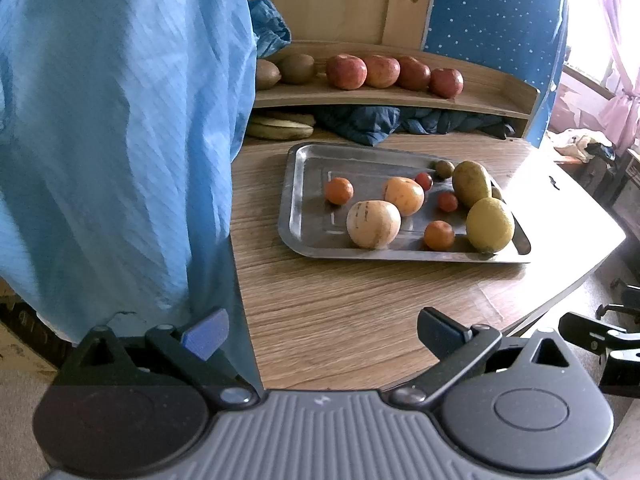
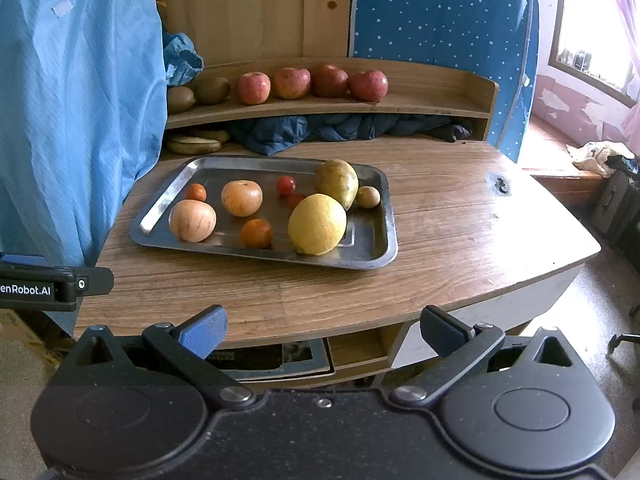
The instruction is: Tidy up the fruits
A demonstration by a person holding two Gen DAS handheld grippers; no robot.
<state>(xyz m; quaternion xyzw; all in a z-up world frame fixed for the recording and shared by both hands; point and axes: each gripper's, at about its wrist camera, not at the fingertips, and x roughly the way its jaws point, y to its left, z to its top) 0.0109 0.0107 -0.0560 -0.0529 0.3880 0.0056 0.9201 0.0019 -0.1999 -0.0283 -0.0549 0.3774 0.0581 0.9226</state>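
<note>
A steel tray [image 2: 380, 216] [image 1: 304, 160] on the wooden table holds a big yellow citrus [image 2: 317, 224] [image 1: 490, 224], a green mango [image 2: 337, 182] [image 1: 471, 184], two pale round fruits [image 2: 192, 220] [image 1: 373, 224], small oranges [image 2: 256, 233] [image 1: 439, 235], small red fruits [image 2: 285, 185] and a kiwi [image 2: 368, 197]. Red apples [image 2: 252, 87] [image 1: 346, 71] and kiwis [image 2: 212, 90] line the upper shelf. Bananas [image 2: 194, 144] lie under it. Both grippers, the left [image 1: 322, 332] and the right [image 2: 322, 330], hang open and empty near the table's front edge.
A blue smock [image 1: 112, 140] [image 2: 76, 120] fills the left side of both views. Dark blue cloth [image 2: 340, 128] is stuffed under the shelf [image 2: 440, 108]. A dotted blue board [image 2: 440, 20] stands behind. The table has bare wood [image 2: 480, 220] right of the tray.
</note>
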